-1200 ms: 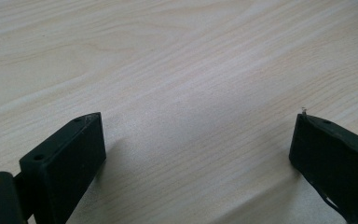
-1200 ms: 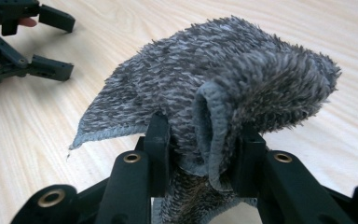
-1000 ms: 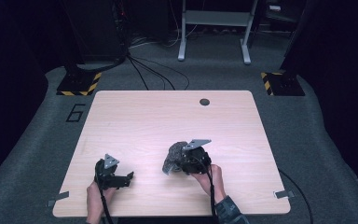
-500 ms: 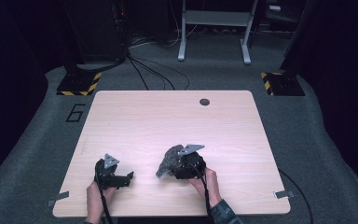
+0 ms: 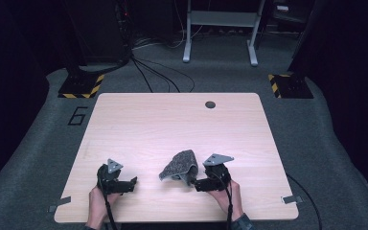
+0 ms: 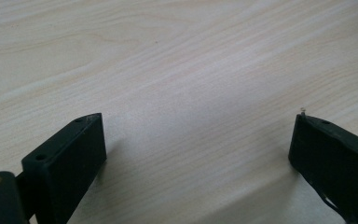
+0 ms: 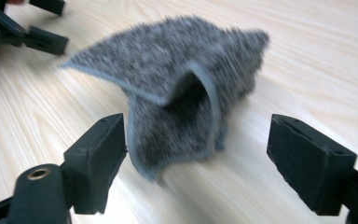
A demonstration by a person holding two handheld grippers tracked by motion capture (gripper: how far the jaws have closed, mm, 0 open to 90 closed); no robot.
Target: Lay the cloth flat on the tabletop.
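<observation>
A crumpled piece of dark grey, speckled felt-like cloth (image 5: 179,165) lies in a loose fold on the pale wooden counter (image 5: 172,120), in its near half and a little right of the middle. In the right gripper view the cloth (image 7: 182,84) stands up in a curled hump, one flap lifted off the wood and a pale edge showing along the fold.

The right hand-held gripper (image 5: 196,183) sits just beside the cloth on its near right side. Its jaws have just been opening and now stand wide apart; the cloth's near edge lies between them, close to or brushing one black pad (image 7: 100,154), while the other pad is clear of it, so nothing is clamped.

The left hand-held gripper (image 5: 130,184) rests well apart to the left, jaws spread wide over bare wood with nothing between them.

A small dark round grommet (image 5: 210,104) sits near the counter's far edge, far from the cloth. Nothing lies between either gripper and the cloth.
</observation>
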